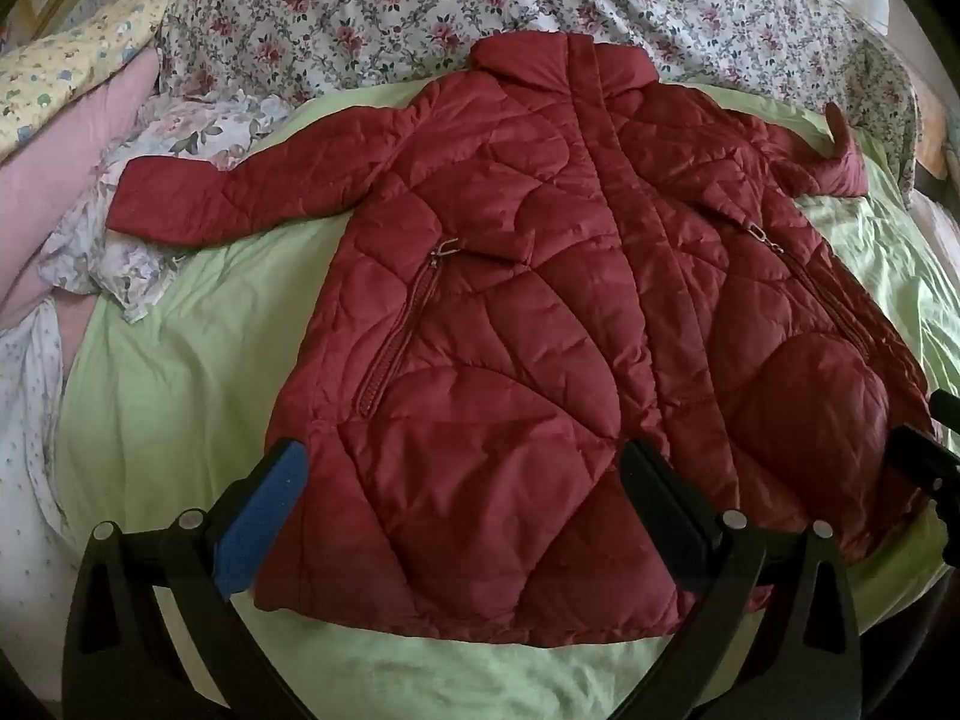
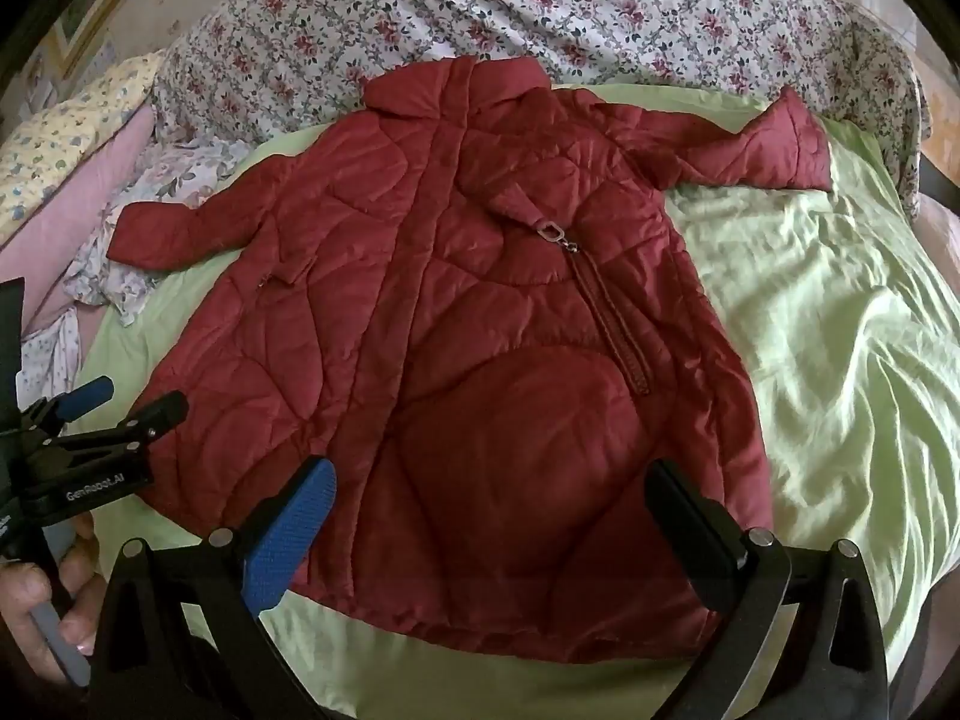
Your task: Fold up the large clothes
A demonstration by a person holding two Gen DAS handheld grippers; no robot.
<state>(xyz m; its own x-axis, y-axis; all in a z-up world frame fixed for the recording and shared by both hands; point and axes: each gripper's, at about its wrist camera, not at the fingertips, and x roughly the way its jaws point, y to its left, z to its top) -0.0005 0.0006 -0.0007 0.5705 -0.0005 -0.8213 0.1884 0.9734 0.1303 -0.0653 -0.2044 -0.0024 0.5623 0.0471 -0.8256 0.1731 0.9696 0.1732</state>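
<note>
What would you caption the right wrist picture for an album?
Open right gripper poised over a red quilted jacket spread flat on a green sheet.

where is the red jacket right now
The red jacket lies spread flat, front up, on the green sheet, collar toward the floral bedding, hem just ahead of both open tongs.

Green sheet (image 1: 180,372) — floral quilt (image 1: 372,6) behind, pink pillow (image 1: 36,204) beside it.
</note>
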